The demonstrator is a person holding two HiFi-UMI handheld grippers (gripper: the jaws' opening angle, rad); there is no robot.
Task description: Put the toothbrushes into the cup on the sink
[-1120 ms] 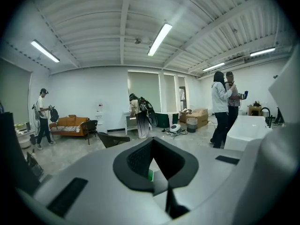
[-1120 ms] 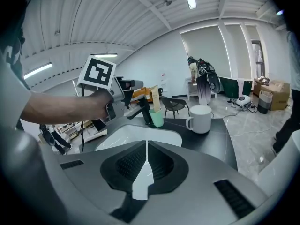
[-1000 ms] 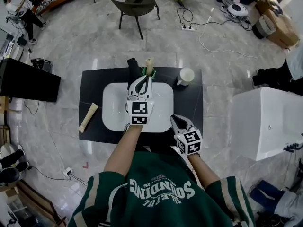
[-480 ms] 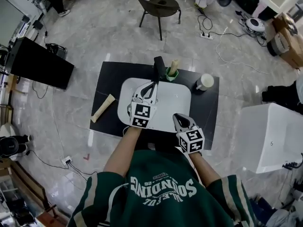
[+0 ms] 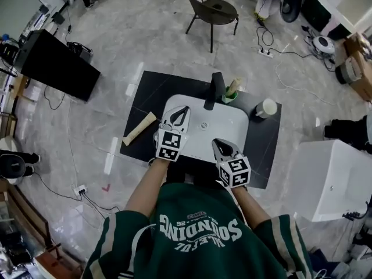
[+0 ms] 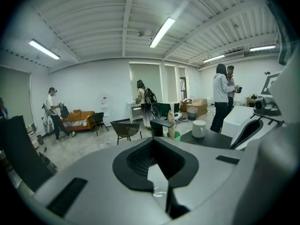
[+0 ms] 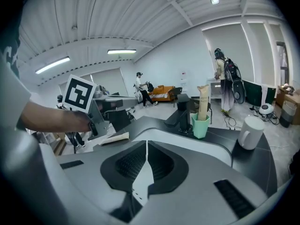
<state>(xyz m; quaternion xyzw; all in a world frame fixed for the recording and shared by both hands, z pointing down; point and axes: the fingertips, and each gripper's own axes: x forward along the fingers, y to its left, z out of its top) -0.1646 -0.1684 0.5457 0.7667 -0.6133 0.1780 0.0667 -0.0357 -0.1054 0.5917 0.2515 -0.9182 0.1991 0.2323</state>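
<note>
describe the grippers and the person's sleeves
Both the left gripper and right gripper have pale grey, pointed shells with black ribbed pads, and each carries a white cube printed with black square markers. The person wears a green jersey with white lettering and striped sleeve cuffs.

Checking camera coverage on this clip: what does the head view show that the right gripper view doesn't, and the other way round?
Head view only: the right gripper from outside, marker cube included. Right gripper view only: its own jaws shut on nothing, a ceiling light, an orange sofa. Both: the left gripper, green cup, white mug, faucet, and the packaged toothbrush lying on the counter.
</note>
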